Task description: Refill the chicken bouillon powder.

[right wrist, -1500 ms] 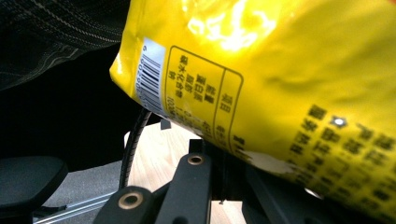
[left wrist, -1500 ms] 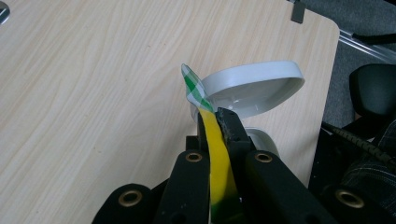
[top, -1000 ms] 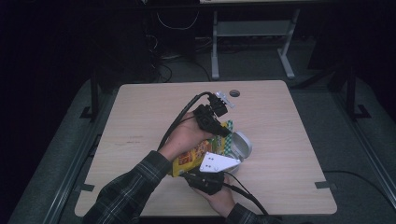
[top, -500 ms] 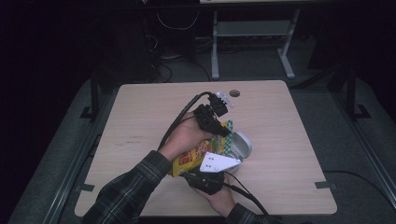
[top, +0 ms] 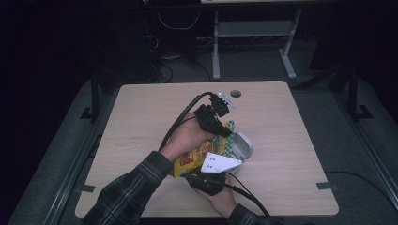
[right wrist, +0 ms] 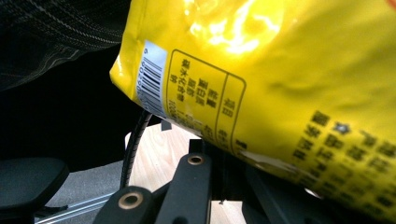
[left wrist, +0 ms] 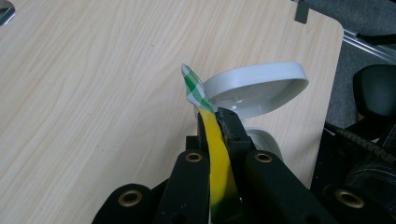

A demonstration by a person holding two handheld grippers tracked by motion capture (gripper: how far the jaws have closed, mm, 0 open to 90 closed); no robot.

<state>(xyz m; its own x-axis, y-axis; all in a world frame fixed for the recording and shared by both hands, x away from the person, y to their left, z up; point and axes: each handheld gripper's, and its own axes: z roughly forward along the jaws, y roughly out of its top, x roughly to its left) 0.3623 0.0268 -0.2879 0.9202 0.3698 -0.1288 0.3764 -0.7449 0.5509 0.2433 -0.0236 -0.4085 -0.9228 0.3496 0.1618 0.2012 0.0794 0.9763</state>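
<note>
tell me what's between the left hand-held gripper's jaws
The yellow bag's edge, pinched between them in the left gripper view; its green-checked corner pokes out beyond the left hand-held gripper.

Light wooden table (top: 141, 117) — round dark grommet (top: 235, 93) near its far edge.

You're working at a light wooden table (top: 141, 122) with rounded corners and a small round grommet hole (top: 235, 93) near its far edge. Grey carpet (top: 356, 154) surrounds it, fading into a dark room. At the top of the frame, a pale metal stand (top: 253, 33) sits beside tangled floor cables (top: 169, 51).
</note>
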